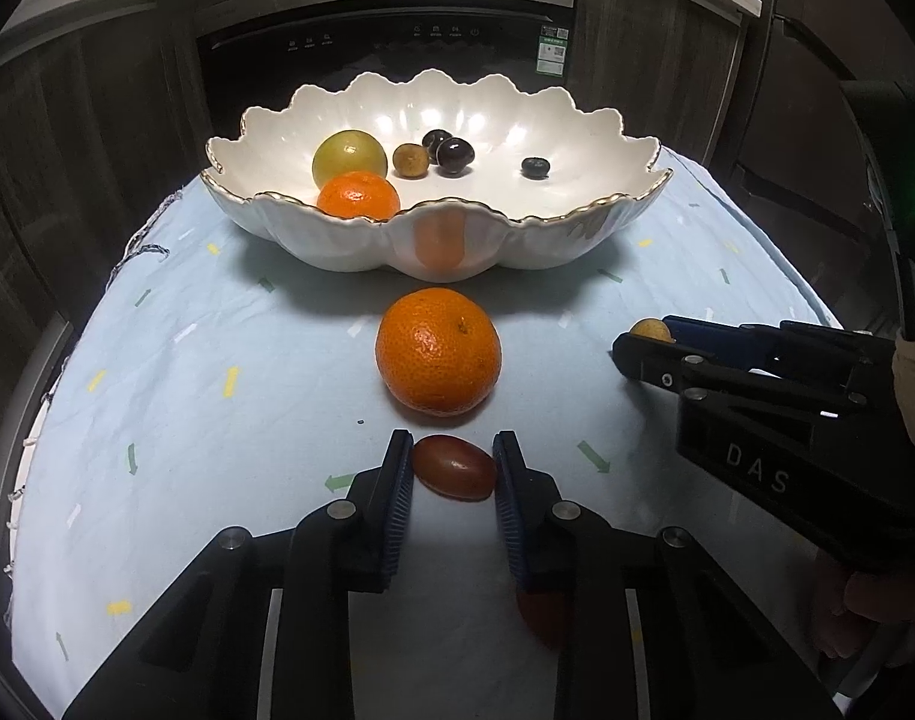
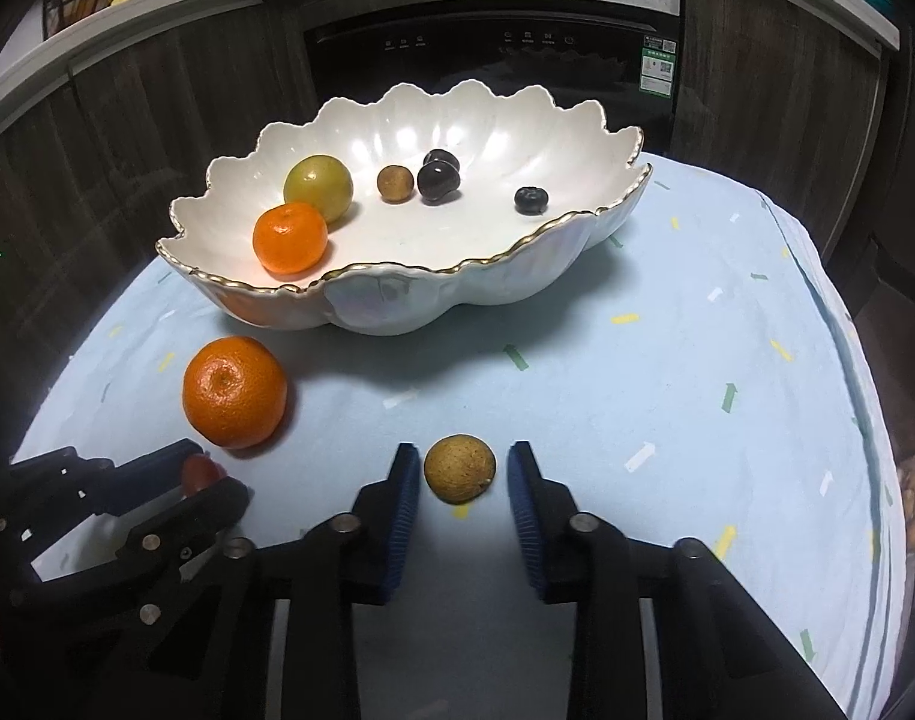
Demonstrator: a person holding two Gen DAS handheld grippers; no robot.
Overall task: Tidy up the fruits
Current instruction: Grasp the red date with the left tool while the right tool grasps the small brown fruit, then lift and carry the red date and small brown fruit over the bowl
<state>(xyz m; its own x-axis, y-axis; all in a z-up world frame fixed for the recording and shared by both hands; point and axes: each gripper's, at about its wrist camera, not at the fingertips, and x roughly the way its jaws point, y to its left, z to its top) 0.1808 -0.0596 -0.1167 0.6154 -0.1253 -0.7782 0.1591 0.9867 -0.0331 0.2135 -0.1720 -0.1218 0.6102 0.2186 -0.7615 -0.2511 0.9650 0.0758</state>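
between the blue pads of the left gripper (image 1: 452, 468) lies a small red tomato (image 1: 454, 475), both pads touching its ends, long axis running pad to pad, near the cloth's front edge; right gripper (image 2: 461, 474) straddles a round brown longan (image 2: 459, 468), narrow gaps on both sides, not gripped; a large orange (image 1: 438, 351) sits just beyond the tomato, between it and the scalloped white bowl (image 1: 553, 234), which holds more fruit near the far edge of the blue tablecloth (image 1: 217, 420)
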